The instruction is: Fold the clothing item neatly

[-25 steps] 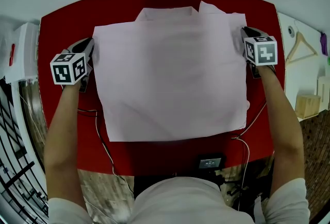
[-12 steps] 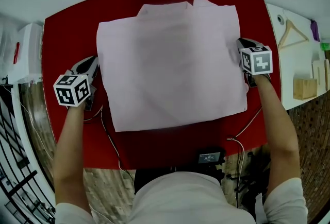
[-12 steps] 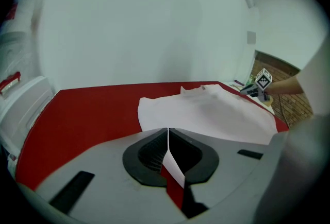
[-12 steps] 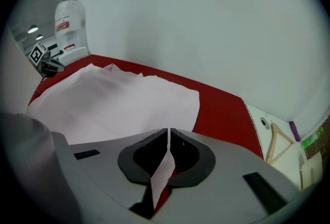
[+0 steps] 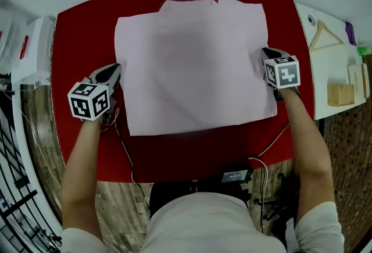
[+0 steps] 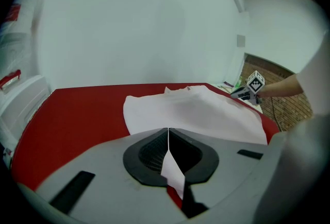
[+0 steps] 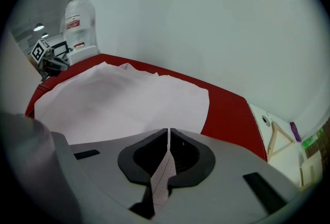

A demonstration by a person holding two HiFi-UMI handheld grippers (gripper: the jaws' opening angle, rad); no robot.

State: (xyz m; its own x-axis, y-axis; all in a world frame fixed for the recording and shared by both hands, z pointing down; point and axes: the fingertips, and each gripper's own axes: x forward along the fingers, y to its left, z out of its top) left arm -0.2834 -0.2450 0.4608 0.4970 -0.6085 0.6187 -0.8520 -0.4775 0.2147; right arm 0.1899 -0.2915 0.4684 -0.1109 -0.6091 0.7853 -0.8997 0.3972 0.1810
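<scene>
A pale pink garment (image 5: 195, 66) lies spread flat on the red table (image 5: 81, 36), its collar end at the far side. My left gripper (image 5: 115, 70) sits at the garment's left edge, about halfway down. Its jaws are shut, with a strip of the pink cloth (image 6: 172, 171) pinched between them. My right gripper (image 5: 263, 53) sits at the right edge, likewise shut on a fold of the cloth (image 7: 161, 171). In the left gripper view (image 6: 168, 138) the garment (image 6: 196, 115) stretches ahead towards the other gripper (image 6: 247, 91). The right gripper view (image 7: 169, 138) shows the same from the opposite side.
A white container (image 5: 35, 48) stands left of the table. A white side surface on the right holds a wooden hanger (image 5: 322, 36) and a wooden block (image 5: 340, 95). Cables (image 5: 125, 153) trail over the table's front, near a small device (image 5: 235, 176).
Both grippers have come nearer to me and now sit lower along the garment's side edges. The garment looks shorter front to back. The head view has shifted too.
</scene>
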